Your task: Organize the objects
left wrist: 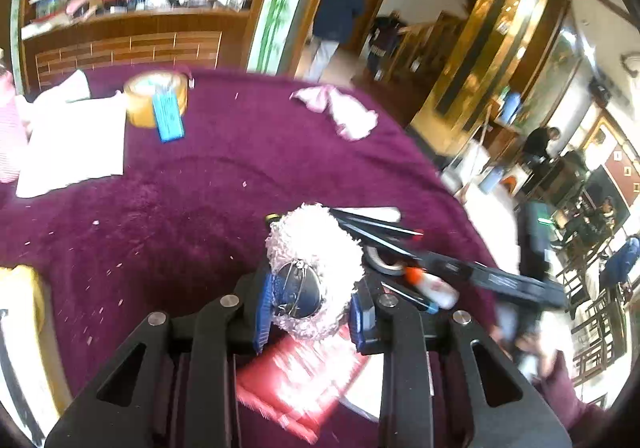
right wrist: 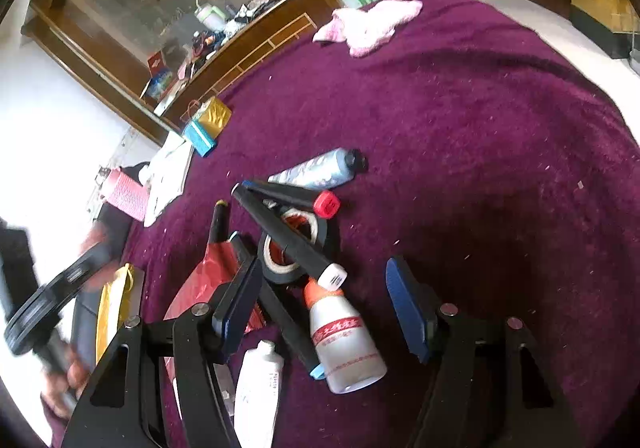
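tablecloth (right wrist: 480,128): deep purple plush, pale flecks | fluffy compact mirror (left wrist: 314,272): pale pink fuzz, silver face, between left pads | gripper pads (right wrist: 404,308): blue | glue bottle (right wrist: 344,332): white, orange neck, red label | tape roll (right wrist: 288,248): black | cloth (right wrist: 368,26): pink, far ahead

Nothing I can read: red lettering on my white glue bottle (right wrist: 347,336) is too blurred.

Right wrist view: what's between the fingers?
The orange-capped glue bottle lies in the open gap of the right gripper, with black markers crossing the tape roll beyond.
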